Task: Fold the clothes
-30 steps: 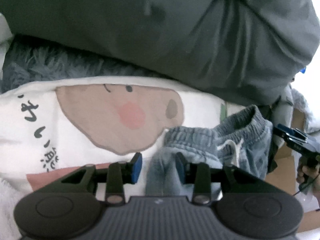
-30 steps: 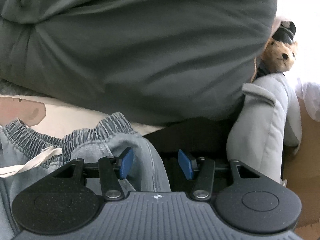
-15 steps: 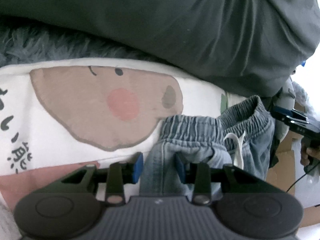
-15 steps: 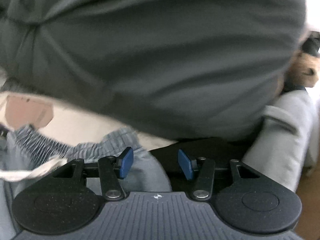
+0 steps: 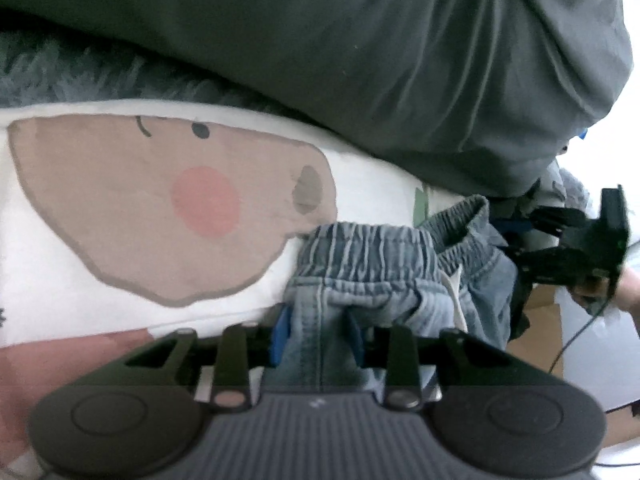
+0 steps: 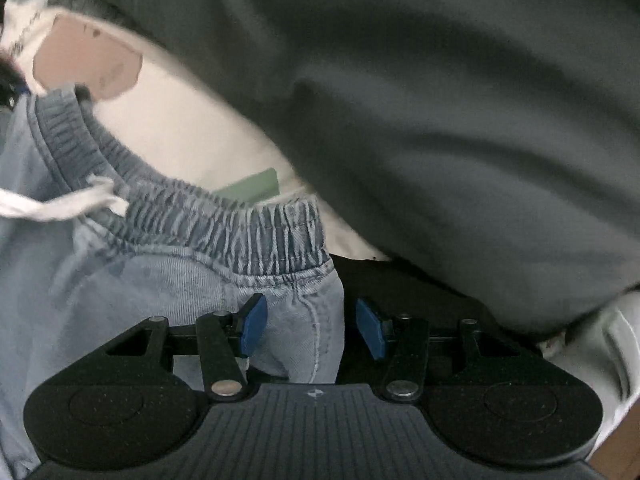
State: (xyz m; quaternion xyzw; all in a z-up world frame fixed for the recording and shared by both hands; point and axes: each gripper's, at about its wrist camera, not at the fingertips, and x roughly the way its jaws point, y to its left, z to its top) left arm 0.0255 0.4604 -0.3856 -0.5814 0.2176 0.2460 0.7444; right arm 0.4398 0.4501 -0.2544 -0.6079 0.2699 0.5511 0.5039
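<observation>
Bed: white sheet with a cartoon face print, a fuzzy blue blanket behind it, and a big grey duvet heaped along the back
Shorts: pale denim shorts with an elastic waistband and a white drawstring, lying on the sheet near its right side, waistband towards the duvet
Left gripper: blue pads pressed narrow on a fold of denim just below the waistband (a second ago they stood wider, with the cloth only between them)
Right gripper: fingers still spread wide; the side seam of the shorts sits in the gap against the left pad, the right pad clear of the cloth
Change: the waistband now shows large and close in the right wrist view, where earlier it was small and further left; the duvet fills more of that view, and the stuffed toy seen earlier is out of frame
Hand: at the right edge of the left wrist view, holding the right gripper; blurred
</observation>
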